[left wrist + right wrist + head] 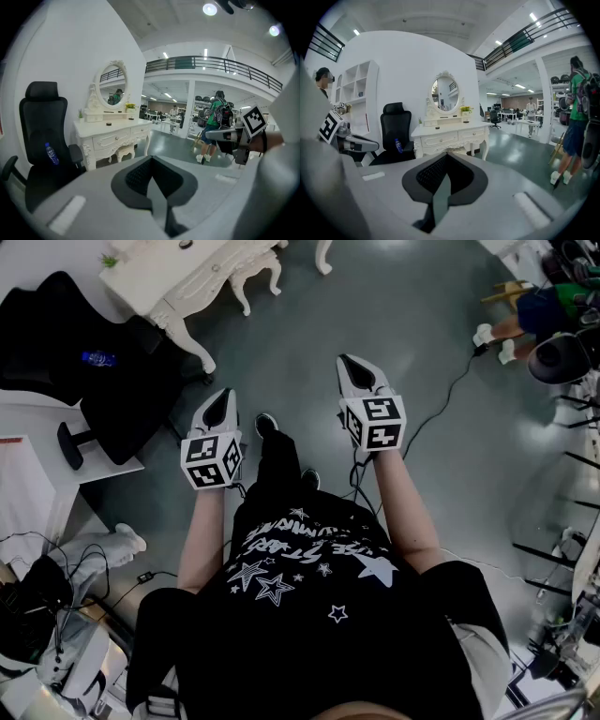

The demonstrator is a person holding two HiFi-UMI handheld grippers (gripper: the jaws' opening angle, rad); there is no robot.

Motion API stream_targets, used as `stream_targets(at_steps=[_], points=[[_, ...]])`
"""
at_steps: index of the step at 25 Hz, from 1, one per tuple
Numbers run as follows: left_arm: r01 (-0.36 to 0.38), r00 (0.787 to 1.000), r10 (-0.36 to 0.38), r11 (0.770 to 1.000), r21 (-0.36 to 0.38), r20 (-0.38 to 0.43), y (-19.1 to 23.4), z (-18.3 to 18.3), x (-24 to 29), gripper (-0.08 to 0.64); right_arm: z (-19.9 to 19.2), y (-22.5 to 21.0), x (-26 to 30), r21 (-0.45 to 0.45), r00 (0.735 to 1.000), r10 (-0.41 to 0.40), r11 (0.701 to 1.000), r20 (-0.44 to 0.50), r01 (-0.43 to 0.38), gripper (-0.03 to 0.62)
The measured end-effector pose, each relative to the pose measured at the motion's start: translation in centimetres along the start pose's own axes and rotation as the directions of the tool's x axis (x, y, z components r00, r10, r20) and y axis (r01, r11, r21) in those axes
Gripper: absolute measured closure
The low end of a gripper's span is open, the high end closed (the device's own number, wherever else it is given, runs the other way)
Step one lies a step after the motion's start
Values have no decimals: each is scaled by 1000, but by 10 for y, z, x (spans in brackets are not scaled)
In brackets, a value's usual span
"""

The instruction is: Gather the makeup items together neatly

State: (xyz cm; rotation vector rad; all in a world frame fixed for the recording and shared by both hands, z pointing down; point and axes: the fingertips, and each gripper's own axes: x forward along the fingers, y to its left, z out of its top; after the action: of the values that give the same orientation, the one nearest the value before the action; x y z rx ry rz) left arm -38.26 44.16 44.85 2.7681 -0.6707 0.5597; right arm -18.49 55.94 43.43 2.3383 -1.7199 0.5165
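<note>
Presently: approach stage, nothing yet gathered

Item, task's thing: a few small dark objects [108, 123], taken to be the makeup items, are seen spread apart on the top of the white dressing table [112, 139]; their kinds are too small to be told

Surroundings: an oval mirror [111, 86] is mounted above the tabletop; a black office chair [44, 136] is set just beside the table

Tools: the left gripper [221, 411] and the right gripper [358, 371] are held side by side over bare floor, well apart from the table; on each the jaws are brought together with nothing between them

Step judged: the table is not yet reached

Next move calls for: the table to be approached and the jaws to be parted before any item is taken
</note>
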Motion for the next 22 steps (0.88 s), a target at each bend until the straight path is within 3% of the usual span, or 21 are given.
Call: stream_targets(at_steps=[14,22], points=[[-41,999,42,999,-22,28,-2,-7,-40,560,-1,11,-31,-15,1000,-5,1000,23,5,563],[-66,997,67,998,-19,25,5,3,-31,560,12,2,-8,25,998,1,1000,60,-2,561]])
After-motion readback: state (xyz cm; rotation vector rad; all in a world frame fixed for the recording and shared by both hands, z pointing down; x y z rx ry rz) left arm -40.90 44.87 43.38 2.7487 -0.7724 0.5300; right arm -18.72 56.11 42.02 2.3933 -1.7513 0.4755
